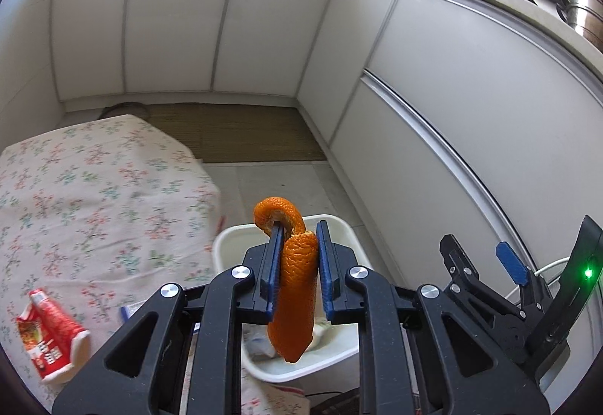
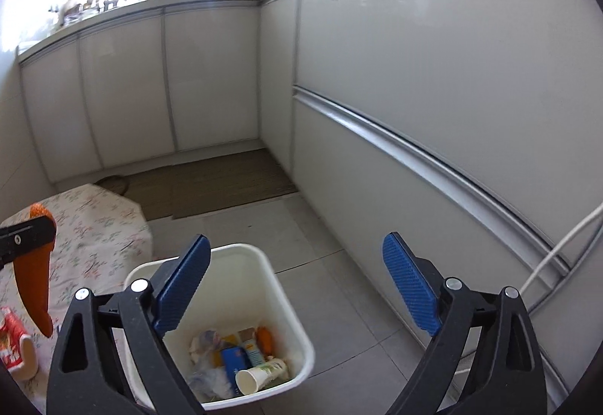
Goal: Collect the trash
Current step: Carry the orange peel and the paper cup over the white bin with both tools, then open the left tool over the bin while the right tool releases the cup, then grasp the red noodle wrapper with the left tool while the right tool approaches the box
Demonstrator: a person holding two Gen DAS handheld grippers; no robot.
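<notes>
My left gripper (image 1: 299,232) is shut on a long curled orange peel (image 1: 296,287) and holds it above the white trash bin (image 1: 230,238). In the right wrist view the peel (image 2: 35,287) hangs at the far left from the left gripper, over the table edge beside the bin (image 2: 264,264). The bin holds a paper cup (image 2: 256,379), a blue carton, crumpled plastic and other trash. My right gripper (image 2: 297,277) is open and empty above the bin; it shows at the right in the left wrist view (image 1: 478,257).
A table with a floral cloth (image 1: 94,189) stands left of the bin. A red and white wrapper (image 1: 47,336) lies on it near the front edge. White cabinet doors (image 1: 471,136) run along the back and right. A brown mat (image 1: 241,132) lies on the tiled floor.
</notes>
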